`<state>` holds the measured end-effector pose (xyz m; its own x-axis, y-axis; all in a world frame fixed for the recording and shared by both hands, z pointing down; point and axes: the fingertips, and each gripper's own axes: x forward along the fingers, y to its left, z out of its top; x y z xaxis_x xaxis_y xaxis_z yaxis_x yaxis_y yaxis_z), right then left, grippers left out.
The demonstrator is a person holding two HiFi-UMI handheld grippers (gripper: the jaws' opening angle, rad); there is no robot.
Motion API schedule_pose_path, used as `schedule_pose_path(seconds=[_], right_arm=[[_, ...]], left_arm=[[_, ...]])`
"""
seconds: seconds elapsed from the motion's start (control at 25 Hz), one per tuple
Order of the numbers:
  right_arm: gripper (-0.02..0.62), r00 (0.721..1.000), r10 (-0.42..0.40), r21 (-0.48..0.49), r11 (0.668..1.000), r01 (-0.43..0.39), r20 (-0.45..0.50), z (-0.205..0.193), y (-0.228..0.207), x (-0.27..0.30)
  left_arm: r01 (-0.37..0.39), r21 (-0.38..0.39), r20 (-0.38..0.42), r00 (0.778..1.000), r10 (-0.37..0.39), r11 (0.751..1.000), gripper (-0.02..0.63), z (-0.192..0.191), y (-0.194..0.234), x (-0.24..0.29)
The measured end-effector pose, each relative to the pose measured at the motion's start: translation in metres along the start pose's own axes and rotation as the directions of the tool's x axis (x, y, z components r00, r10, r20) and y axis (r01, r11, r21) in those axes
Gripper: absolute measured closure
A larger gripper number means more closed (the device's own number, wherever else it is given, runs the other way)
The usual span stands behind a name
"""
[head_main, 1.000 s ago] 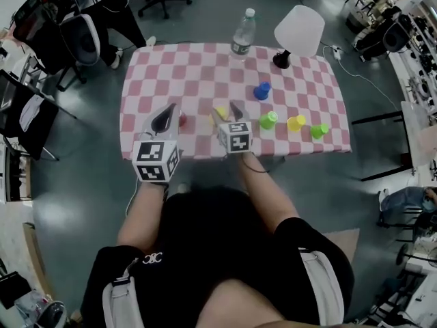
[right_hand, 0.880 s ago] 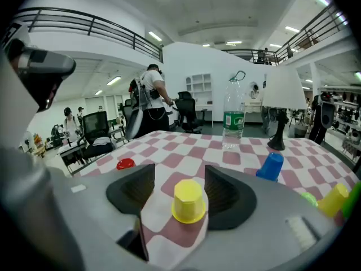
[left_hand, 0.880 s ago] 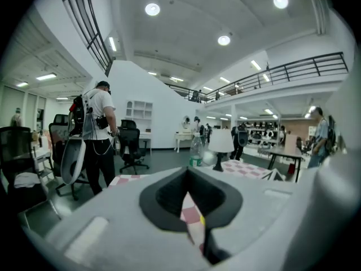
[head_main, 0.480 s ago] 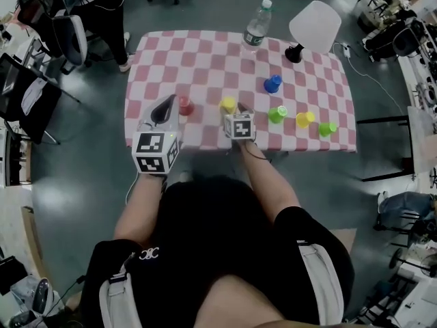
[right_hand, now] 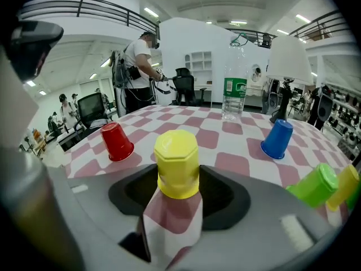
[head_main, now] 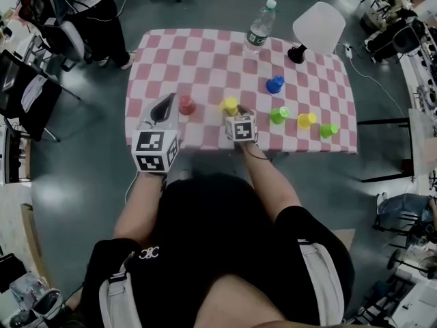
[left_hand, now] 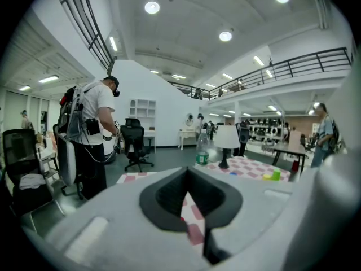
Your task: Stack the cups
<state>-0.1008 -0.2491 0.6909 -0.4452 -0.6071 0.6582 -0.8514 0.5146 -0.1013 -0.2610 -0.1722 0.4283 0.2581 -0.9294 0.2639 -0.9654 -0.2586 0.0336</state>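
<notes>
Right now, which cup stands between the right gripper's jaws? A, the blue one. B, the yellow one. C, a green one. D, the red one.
B: in the right gripper view the upside-down yellow cup stands between the jaws of the right gripper, which have just been closing, while the red cup and the blue cup stand farther off.
</notes>
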Motion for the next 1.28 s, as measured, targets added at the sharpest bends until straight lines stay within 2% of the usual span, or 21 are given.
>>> schedule_pose_path(seconds=[0.16,0.28,0.56,0.92,1.28], right_arm=[[0.368,1.000,0.002,-0.007,1.000,-0.002,0.030,0.009,-0.001,-0.018],[0.368,0.998,-0.011,0.023,1.000,0.010,0.056,0.010,-0.005,-0.034],[0.368,0.995,-0.077,0.088,0.994,0.071,0.069,-0.009,-0.024,-0.063],[0.368,0.991,-0.133,0.156,0.979,0.129,0.016,-0.042,-0.040,-0.084],[0.368,0.988,-0.148,0.166,0.974,0.153,-0.044,-0.081,-0.037,-0.082]], left_arm=[[0.033,-0.004,-0.012,0.999,-0.033,0.999,0.609,-0.004,-0.008,0.005],[0.076,-0.004,-0.026,0.997,-0.076,0.997,0.609,-0.007,-0.021,0.012],[0.190,0.007,-0.050,0.981,-0.189,0.982,0.609,-0.012,-0.055,0.030],[0.299,0.031,-0.081,0.952,-0.296,0.954,0.609,-0.016,-0.095,0.047],[0.345,0.039,-0.105,0.935,-0.339,0.938,0.609,-0.021,-0.109,0.049]])
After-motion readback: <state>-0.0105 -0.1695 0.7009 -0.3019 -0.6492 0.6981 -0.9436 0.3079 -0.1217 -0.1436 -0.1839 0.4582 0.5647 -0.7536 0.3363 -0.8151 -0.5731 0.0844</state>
